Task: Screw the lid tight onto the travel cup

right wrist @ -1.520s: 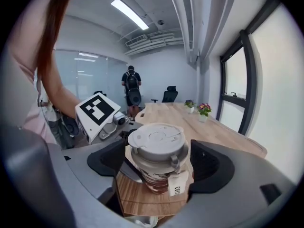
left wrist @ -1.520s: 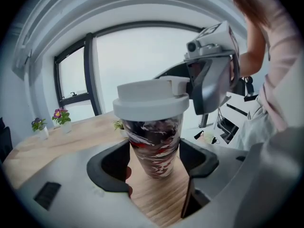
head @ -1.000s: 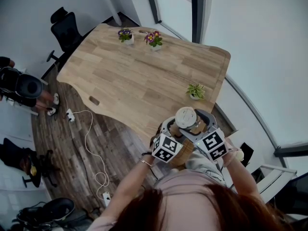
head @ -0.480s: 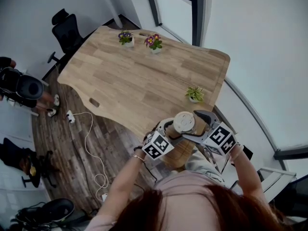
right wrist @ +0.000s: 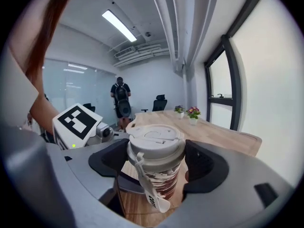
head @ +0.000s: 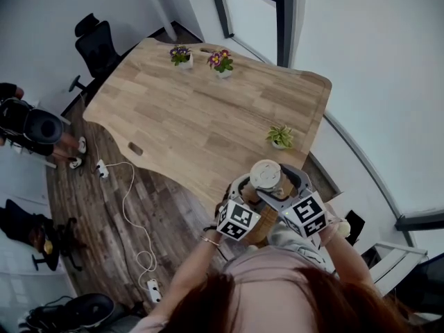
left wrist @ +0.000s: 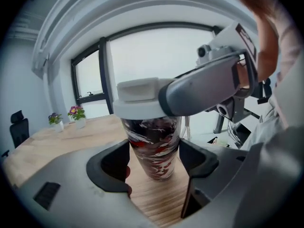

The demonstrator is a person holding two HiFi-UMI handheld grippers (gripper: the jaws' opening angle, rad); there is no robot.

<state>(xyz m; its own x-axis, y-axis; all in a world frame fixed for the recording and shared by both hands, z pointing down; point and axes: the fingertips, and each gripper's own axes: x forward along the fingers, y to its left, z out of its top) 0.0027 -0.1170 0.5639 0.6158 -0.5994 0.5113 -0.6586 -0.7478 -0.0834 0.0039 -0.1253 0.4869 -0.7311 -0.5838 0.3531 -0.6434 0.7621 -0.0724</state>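
The travel cup (left wrist: pixel 154 148), patterned in red, white and dark, stands at the near edge of the wooden table (head: pixel 201 109). My left gripper (left wrist: pixel 154 160) is shut on its body low down, one jaw pressed against each side. The white lid (right wrist: pixel 156 144) sits on top, with a white strap hanging down its front. My right gripper (right wrist: pixel 156 163) is shut on the lid's rim from either side. In the head view the lid (head: pixel 266 175) shows from above, with the left gripper (head: pixel 246 191) and right gripper (head: pixel 279 186) meeting round it.
A small green plant (head: pixel 281 136) stands on the table just beyond the cup, and two flower pots (head: pixel 182 52) (head: pixel 222 59) at the far end. Office chairs (head: pixel 97 44), a person (right wrist: pixel 121 101) and a floor cable (head: pixel 128 200) lie to the left.
The two marker cubes had spread apart half a second ago, the right one swinging right and the left one left. Now they have come back close together around the cup.
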